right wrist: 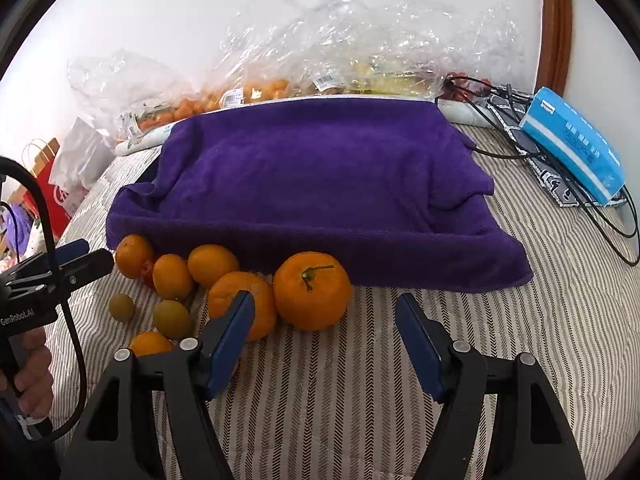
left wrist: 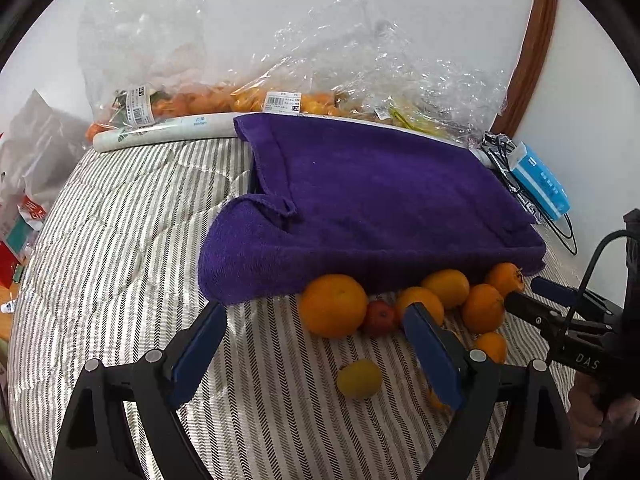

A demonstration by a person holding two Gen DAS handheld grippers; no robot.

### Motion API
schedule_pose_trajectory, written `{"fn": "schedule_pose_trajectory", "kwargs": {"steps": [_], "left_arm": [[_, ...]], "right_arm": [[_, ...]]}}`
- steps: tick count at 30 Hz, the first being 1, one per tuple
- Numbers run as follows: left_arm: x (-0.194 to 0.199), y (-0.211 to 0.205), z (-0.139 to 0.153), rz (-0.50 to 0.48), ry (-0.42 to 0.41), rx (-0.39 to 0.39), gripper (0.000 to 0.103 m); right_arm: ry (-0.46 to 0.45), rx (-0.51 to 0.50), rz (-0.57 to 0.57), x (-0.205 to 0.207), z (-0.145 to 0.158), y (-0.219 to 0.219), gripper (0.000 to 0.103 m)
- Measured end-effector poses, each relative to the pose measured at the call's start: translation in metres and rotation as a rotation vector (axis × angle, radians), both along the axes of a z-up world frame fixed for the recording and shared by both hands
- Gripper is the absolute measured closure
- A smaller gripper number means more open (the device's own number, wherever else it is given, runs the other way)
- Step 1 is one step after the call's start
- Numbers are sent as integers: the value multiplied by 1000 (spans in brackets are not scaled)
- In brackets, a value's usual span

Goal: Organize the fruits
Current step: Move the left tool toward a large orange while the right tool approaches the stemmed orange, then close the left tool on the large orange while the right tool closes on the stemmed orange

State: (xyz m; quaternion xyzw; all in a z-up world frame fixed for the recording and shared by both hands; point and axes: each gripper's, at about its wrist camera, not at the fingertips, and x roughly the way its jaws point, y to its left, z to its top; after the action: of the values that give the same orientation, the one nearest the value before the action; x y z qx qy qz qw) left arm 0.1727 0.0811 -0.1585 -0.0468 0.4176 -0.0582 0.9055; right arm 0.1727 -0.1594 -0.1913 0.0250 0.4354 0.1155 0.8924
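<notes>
Striped bedcover [right wrist: 360, 400] seen across both wrist views; a purple towel [right wrist: 312, 184] is draped over something boxy at frame centre, its front hem hanging to the cover.

Fruit is bunched along the towel's front edge. In the right wrist view: a stemmed orange [right wrist: 312, 290] at centre, touching the hem; a second orange [right wrist: 240, 308] just left of it, partly hidden by the left finger; three smaller oranges further left, a red fruit [right wrist: 148, 272] wedged among them; two greenish-yellow fruits [right wrist: 172, 318] lower left, one more orange at the lower left beside the finger base.

Right gripper [right wrist: 326, 320] is held released, jaws apart, nothing pinched; the stemmed orange lies just beyond the gap, the pads not on it.

Left gripper [left wrist: 316, 334] is also spread wide, nothing grasped. In the left wrist view a big orange [left wrist: 332, 306] sits beyond the gap, the red fruit touching its right side, a yellow fruit [left wrist: 358, 379] lying on the cover between the fingers, clear of both pads.

Clear plastic bags [right wrist: 280, 60] of more fruit are noted along the wall behind the towel. A blue tissue pack [right wrist: 572, 148] and black cables [right wrist: 600, 216] lie at upper right. The person's hand [right wrist: 30, 376] is visible at lower left in the right wrist view, gripping the other tool's handle
</notes>
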Motion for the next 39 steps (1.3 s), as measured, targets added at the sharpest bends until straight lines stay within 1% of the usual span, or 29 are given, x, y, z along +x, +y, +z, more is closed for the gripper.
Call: {"fn": "schedule_pose_trajectory", "kwargs": {"steps": [7,8,10,12,16,18,21,22,24,27,32,35,39], "left_arm": [[-1,-1,-1,-7,10,-4,13],[0,0,-1,-6,12,-6,13],[0,0,-2,-3,13,-7,14],[1,0,-4,-8,22,-12,22],[1,-1,-7,-12,37,-28,29],[2,-2,-8,-16,43,-30,36],[2,-3,-10,-26,52,-34,45],[2,-4,-10,-33,54,-37,48],[2,-5,-11,-43,60,-42,57],[1,-7,-11,-57,63,-46,64],[0,-9,-11,-71,65,-44,71],[0,-10,-12,-68,72,-36,71],[1,-10,-15,-64,95,-28,71]], "right_arm": [[4,21,11,1,-1,-2,31],[4,22,16,1,-1,-2,32],[3,29,28,0,0,-2,38],[4,35,40,-1,0,-1,43],[6,25,59,-3,-1,0,57],[10,30,69,-4,-2,0,62],[15,30,84,-5,-3,2,66],[17,28,89,-6,-3,2,66],[25,27,97,-7,-4,3,66],[36,34,103,-8,-6,2,66],[56,40,101,-9,-10,1,63],[63,32,123,-12,-10,3,63],[56,37,128,-15,-9,5,54]]}}
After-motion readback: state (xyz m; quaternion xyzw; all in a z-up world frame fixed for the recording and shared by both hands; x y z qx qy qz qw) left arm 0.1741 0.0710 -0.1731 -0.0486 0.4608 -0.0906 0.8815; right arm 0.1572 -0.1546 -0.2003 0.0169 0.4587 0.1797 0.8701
